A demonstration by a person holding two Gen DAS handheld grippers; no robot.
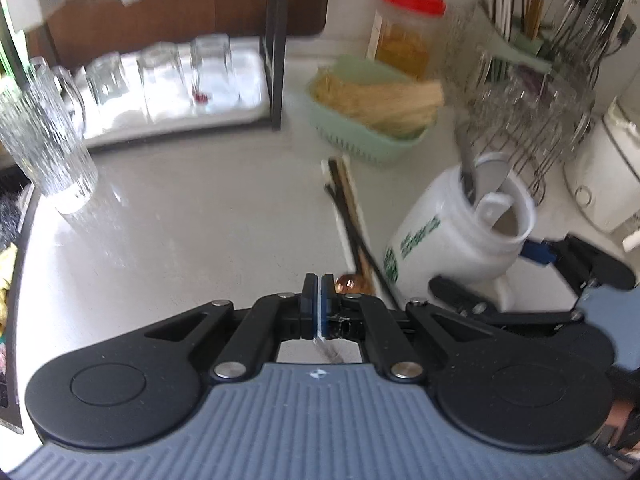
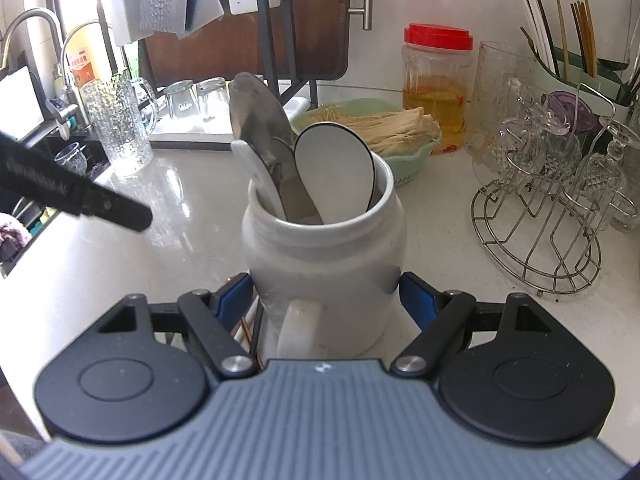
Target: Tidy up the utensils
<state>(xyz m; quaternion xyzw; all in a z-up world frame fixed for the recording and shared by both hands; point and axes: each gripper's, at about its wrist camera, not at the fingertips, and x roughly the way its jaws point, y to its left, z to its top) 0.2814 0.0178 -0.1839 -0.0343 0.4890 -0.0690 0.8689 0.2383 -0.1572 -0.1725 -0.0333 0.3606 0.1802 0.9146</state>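
My right gripper (image 2: 326, 296) is shut on the lower body of a white handled jar (image 2: 320, 248), its blue pads pressing on both sides. The jar holds a metal spatula (image 2: 256, 112) and white spoons (image 2: 336, 168). In the left wrist view the jar (image 1: 452, 232) stands at the right, with the right gripper (image 1: 488, 268) around it. My left gripper (image 1: 319, 280) is shut above the counter; a thin white strip, seemingly a chopstick, shows between its pads. Loose chopsticks (image 1: 352, 216) and a wooden spoon (image 1: 348, 283) lie just beyond it, beside the jar.
A green basket (image 2: 416, 148) of dried sticks and a red-lidded jar (image 2: 436, 84) stand behind. A wire rack of glasses (image 2: 540, 216) and a chopstick holder (image 2: 572, 64) are at the right. A glass pitcher (image 2: 118, 124), a tray of glasses (image 1: 168, 80) and the sink (image 2: 40, 152) are at the left.
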